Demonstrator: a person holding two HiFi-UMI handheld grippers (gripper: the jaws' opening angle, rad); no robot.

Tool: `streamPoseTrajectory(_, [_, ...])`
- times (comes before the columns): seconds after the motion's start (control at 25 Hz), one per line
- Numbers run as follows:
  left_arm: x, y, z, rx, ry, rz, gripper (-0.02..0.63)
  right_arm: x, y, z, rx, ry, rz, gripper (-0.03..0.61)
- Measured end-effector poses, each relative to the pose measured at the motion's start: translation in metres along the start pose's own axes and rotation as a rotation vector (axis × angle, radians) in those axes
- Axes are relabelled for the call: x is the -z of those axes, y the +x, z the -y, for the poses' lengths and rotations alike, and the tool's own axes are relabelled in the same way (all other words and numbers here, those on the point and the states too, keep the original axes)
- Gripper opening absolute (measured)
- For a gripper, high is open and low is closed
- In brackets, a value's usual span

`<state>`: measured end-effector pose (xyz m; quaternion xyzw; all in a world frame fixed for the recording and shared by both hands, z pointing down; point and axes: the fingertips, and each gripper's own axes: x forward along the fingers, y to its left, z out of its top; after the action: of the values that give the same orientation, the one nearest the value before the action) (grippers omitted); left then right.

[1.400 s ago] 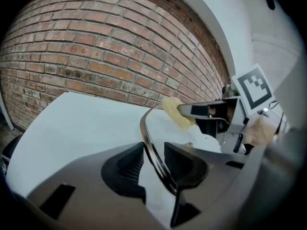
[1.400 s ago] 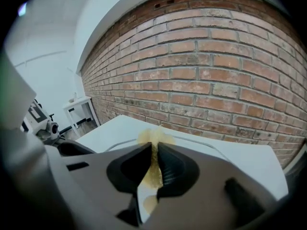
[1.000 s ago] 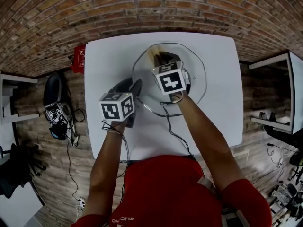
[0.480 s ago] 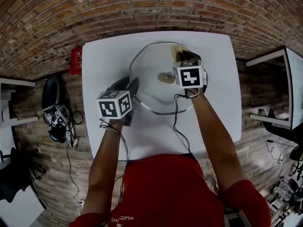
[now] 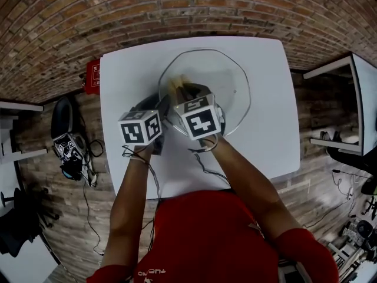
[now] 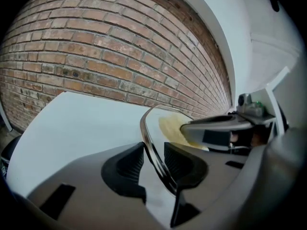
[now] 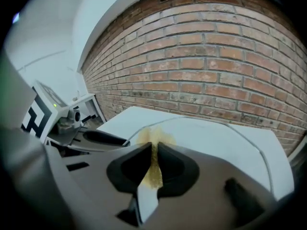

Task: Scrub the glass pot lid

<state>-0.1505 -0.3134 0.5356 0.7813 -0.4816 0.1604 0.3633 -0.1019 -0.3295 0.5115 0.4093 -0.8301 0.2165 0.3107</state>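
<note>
The glass pot lid (image 5: 227, 84) with its metal rim lies tilted over the white table (image 5: 265, 140). My left gripper (image 5: 165, 107) is shut on the lid's left rim; in the left gripper view the rim (image 6: 152, 150) runs between the ribbed pads of that gripper (image 6: 154, 159). My right gripper (image 5: 187, 92) is shut on a thin yellow scrub pad (image 5: 177, 86), pressed on the glass close beside the left gripper. In the right gripper view the pad (image 7: 154, 169) sits pinched in the right gripper (image 7: 154, 152), with the lid (image 7: 216, 138) ahead.
A brick wall rises behind the table. A red box (image 5: 94, 75) sits at the table's left edge, and black gear with cables (image 5: 70, 149) lies on the wooden floor at left. White shelving (image 5: 356, 114) stands at right.
The right gripper swept the pad from the lid's left-centre out to its far right, then back to the left side next to the left gripper. The left gripper kept its hold on the rim.
</note>
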Motion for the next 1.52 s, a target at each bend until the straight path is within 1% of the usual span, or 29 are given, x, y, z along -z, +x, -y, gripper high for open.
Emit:
streamPoseTrajectory(0.12, [-0.001,0.0,0.0,0.002,0.003,0.002,0.141,0.011,0.008,-0.005,0.0,-0.029,-0.036,0.052])
streamPoseTrajectory(0.24, [-0.001,0.0,0.0,0.003,0.003,0.003,0.14,0.015,0.006,0.008,0.038,-0.06,-0.054,0.052])
streamPoseTrajectory(0.36, [-0.001,0.0,-0.001,0.002,0.004,0.003,0.14,0.023,-0.001,0.036,0.1,-0.067,-0.082,0.052])
streamPoseTrajectory(0.44, [0.0,0.0,-0.001,0.002,0.006,0.003,0.141,0.033,-0.009,0.061,0.144,-0.04,-0.098,0.052])
streamPoseTrajectory(0.64, [0.0,0.0,0.0,0.005,0.011,0.001,0.141,0.051,-0.046,0.126,0.29,0.006,-0.127,0.052])
streamPoseTrajectory(0.72, [0.0,-0.001,-0.001,0.005,0.014,0.001,0.141,0.057,-0.058,0.143,0.329,0.022,-0.13,0.052])
streamPoseTrajectory(0.8, [-0.001,-0.001,-0.001,0.003,0.017,0.0,0.141,0.06,-0.066,0.152,0.345,0.034,-0.125,0.052])
streamPoseTrajectory(0.88, [-0.001,-0.001,-0.001,0.001,0.019,-0.001,0.141,0.061,-0.069,0.146,0.333,0.036,-0.119,0.052])
streamPoseTrajectory(0.96, [0.0,-0.001,0.0,-0.001,0.02,-0.002,0.141,0.059,-0.071,0.125,0.287,0.036,-0.107,0.052])
streamPoseTrajectory(1.12, [0.0,-0.001,0.002,-0.005,0.021,0.0,0.141,0.054,-0.071,0.045,0.113,0.013,-0.075,0.052])
streamPoseTrajectory(1.24, [0.001,-0.001,0.002,-0.006,0.023,0.002,0.141,0.061,-0.068,-0.009,0.002,-0.002,-0.083,0.052])
streamPoseTrajectory(1.36, [0.001,-0.002,0.002,-0.007,0.028,0.002,0.141,0.071,-0.063,-0.034,-0.038,-0.025,-0.106,0.052])
streamPoseTrajectory(1.52, [0.002,-0.003,0.001,-0.007,0.031,0.0,0.141,0.081,-0.058,-0.031,-0.028,-0.035,-0.126,0.052])
